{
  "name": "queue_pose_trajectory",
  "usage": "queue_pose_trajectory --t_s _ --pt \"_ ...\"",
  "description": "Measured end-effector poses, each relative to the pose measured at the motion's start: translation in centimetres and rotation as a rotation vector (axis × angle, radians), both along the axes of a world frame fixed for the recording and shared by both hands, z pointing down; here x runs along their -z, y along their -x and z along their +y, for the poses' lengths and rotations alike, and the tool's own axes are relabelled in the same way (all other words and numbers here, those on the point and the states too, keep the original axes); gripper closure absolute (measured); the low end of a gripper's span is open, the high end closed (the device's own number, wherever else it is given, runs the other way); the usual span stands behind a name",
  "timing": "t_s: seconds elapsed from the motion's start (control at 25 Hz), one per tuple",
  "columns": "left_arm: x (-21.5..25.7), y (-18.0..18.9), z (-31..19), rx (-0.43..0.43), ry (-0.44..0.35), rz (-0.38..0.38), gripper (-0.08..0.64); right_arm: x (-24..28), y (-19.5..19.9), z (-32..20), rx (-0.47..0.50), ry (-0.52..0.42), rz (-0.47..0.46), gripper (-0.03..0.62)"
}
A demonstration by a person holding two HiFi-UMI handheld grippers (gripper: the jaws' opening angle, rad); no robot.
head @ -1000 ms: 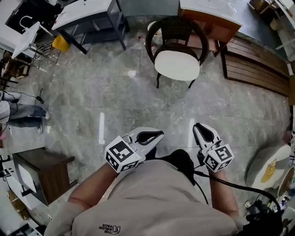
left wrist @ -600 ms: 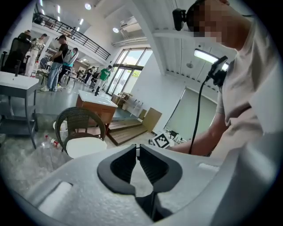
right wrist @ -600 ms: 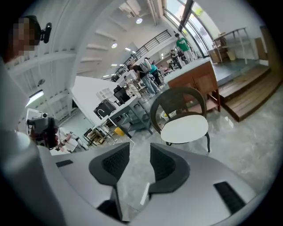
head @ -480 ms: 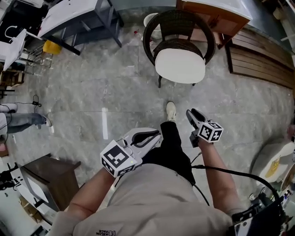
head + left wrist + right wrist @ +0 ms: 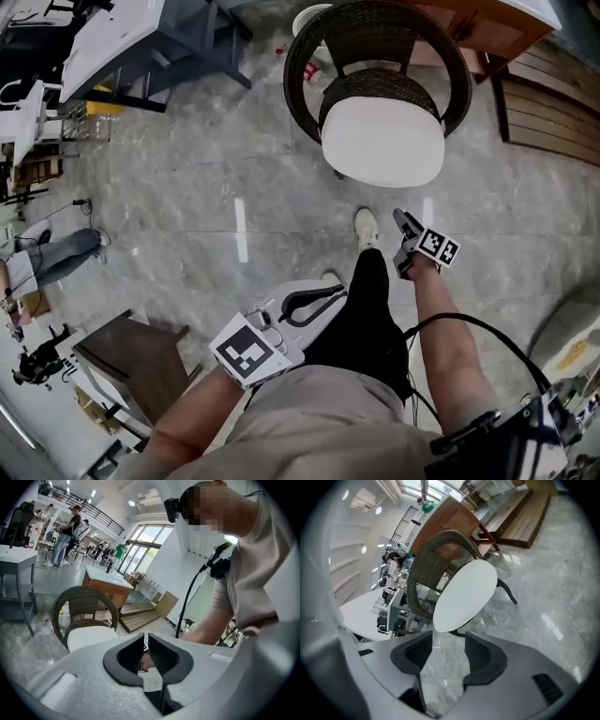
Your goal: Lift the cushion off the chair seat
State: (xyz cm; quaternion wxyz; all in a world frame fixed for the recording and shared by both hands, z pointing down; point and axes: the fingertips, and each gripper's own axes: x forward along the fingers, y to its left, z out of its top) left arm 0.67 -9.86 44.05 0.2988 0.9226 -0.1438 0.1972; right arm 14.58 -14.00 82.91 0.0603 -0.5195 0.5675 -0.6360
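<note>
Seen from the person, the chair (image 5: 375, 42) stands at 12 o'clock. Its woven back curves around the cushion (image 5: 382, 141) from 9 over 12 to 3, so these sides are closed. Only the front edge, at 6, and the top are free. Between the person and this front edge lies bare grey floor (image 5: 187, 206), with only the person's own shoe (image 5: 366, 228) on it. A white table (image 5: 122, 37) at 10 o'clock and a wooden slatted bench (image 5: 553, 103) at 2 o'clock are well apart. At 8 o'clock a dark cabinet (image 5: 131, 352) is near the person's left side. The legs of a second person (image 5: 56, 258) show at 9, far off.
</note>
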Motion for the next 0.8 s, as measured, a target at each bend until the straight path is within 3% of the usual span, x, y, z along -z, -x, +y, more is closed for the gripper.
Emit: queue_pose_trajectory --t_s 0.24,0.56,0.64,0.8 --pt "-3.3 -3.5 -4.9 -0.002 0.032 0.007 0.548 -7.3 -2.0 -4.7 -0.083 0.058 -0.069 0.356" --pt "-7.4 -4.7 -9.1 -0.006 0.092 -0.004 0.548 -13.2 -3.6 -8.9 -0.235 0.115 -0.151 0.321" --pt "-7.8 -4.6 -9.7 -0.001 0.094 -0.004 0.548 -13.8 -3.7 -9.4 -0.273 0.129 -0.174 0.329" --pt "-7.7 -4.1 -10.4 0.01 0.095 -0.004 0.548 -13.8 -3.7 -9.1 -0.305 0.161 -0.183 0.406"
